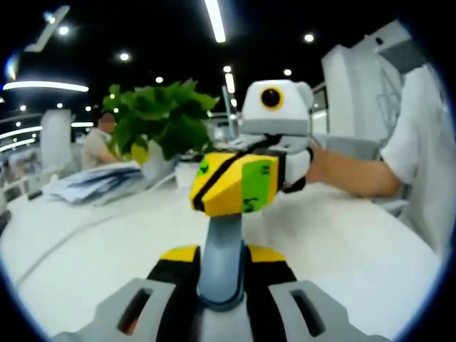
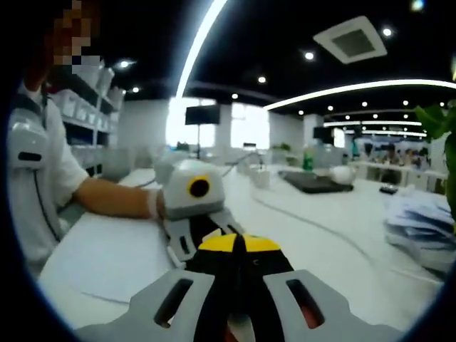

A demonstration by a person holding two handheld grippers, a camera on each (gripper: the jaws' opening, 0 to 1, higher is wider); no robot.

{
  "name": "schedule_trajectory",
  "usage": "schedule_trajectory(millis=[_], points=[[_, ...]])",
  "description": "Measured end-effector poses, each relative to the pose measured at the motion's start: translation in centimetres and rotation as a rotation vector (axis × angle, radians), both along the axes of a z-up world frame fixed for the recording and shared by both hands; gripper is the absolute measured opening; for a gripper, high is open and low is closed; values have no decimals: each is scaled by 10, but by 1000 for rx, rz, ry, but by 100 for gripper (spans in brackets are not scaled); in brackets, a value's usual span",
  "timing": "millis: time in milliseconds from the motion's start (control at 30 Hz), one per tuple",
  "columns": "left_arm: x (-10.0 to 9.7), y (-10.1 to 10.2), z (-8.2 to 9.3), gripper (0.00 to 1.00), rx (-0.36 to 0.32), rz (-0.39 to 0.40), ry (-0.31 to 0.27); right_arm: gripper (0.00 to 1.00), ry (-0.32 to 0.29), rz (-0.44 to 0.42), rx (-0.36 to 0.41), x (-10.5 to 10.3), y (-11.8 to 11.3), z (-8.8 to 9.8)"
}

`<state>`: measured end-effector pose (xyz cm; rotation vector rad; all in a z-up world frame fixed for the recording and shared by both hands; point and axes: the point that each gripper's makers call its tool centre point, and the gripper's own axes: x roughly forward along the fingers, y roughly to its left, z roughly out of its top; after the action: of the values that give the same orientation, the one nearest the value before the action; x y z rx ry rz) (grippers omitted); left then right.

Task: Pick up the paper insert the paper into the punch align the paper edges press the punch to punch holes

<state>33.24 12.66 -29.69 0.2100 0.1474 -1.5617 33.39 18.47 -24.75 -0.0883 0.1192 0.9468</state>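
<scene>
My left gripper (image 1: pixel 222 265) is shut on a grey-blue bar (image 1: pixel 222 246) that rises between its yellow and black tips. The bar's far end meets my right gripper (image 1: pixel 234 183), which comes in from the right with its yellow, green-stickered jaws together. I cannot tell whether those jaws hold the bar. In the right gripper view my right gripper (image 2: pixel 239 246) has its tips touching, and the left gripper (image 2: pixel 191 226) faces it just beyond. A white paper sheet (image 2: pixel 107 263) lies flat on the white table (image 1: pixel 342 249) to the left. The punch's body is hidden.
A person in a white shirt (image 2: pixel 43 178) stands close, forearm (image 1: pixel 356 174) reaching to the right gripper. A loose pile of papers (image 1: pixel 96 182) (image 2: pixel 420 221) and a green plant (image 1: pixel 164 117) sit further along the table. A dark tray (image 2: pixel 313 182) lies far back.
</scene>
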Motion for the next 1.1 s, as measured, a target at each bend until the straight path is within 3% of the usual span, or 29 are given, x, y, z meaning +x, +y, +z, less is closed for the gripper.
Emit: schedule_trajectory(millis=[200, 267, 367, 533, 600, 1100], points=[[0, 0, 0, 26, 1, -1, 2, 4, -45, 25, -23, 2, -3, 5], [0, 0, 0, 26, 1, -1, 1, 3, -29, 31, -7, 1, -8, 0], [1, 0, 0, 26, 1, 0, 3, 3, -18, 44, 81, -1, -15, -3], [2, -1, 0, 26, 2, -2, -1, 3, -8, 58, 60, 0, -20, -11], [2, -1, 0, 26, 2, -2, 2, 3, 66, 55, 29, 4, -29, -32], [7, -1, 0, 26, 1, 1, 6, 3, 76, 50, 46, 10, -34, -29]])
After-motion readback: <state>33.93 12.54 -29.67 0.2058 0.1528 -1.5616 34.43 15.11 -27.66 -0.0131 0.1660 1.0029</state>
